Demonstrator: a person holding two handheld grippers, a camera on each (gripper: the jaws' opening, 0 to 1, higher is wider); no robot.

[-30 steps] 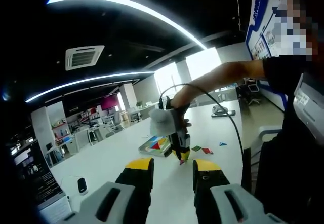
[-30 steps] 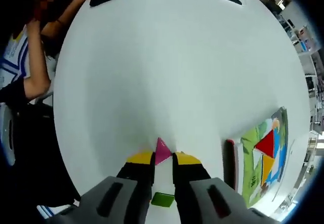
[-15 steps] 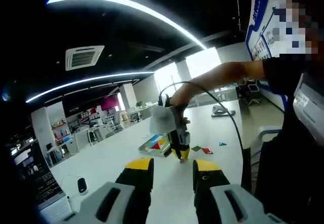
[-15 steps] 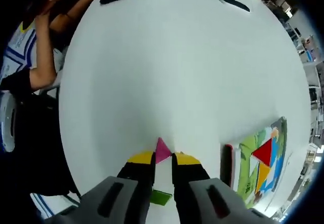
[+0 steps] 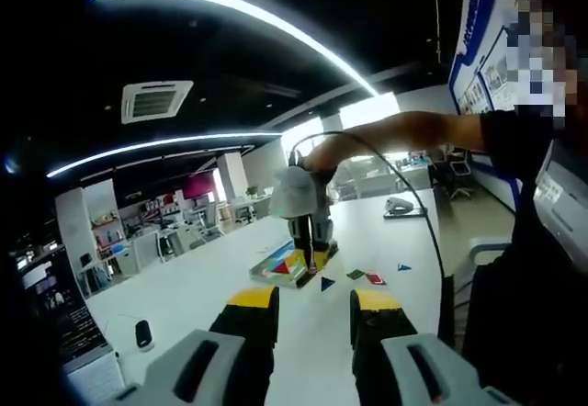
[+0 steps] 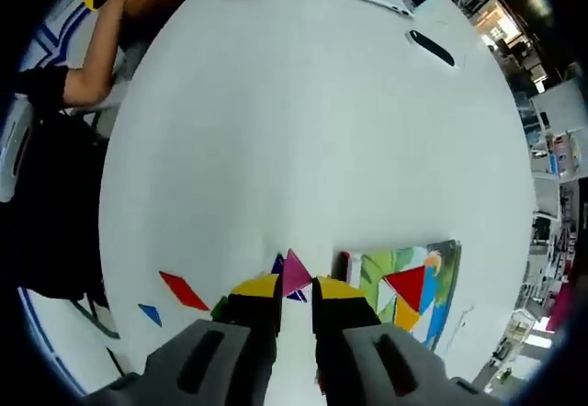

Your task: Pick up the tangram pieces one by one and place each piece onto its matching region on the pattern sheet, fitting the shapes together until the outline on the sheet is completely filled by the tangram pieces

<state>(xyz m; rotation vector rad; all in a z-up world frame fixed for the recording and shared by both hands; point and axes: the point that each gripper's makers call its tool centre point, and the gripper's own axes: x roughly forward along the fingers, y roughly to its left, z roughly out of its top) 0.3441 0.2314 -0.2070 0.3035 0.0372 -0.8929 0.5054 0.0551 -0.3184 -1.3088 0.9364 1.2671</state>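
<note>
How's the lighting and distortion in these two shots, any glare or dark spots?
Left gripper view: dark ceiling, blown-out light strips and windows, strong fisheye bending. Right gripper view: evenly lit white table with soft glare, its edges curving; pink piece at the right gripper looks sharp.

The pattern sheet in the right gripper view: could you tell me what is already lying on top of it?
On the pattern sheet lie a red triangle and an orange piece. The right gripper covers its near corner, so anything there is hidden.
</note>
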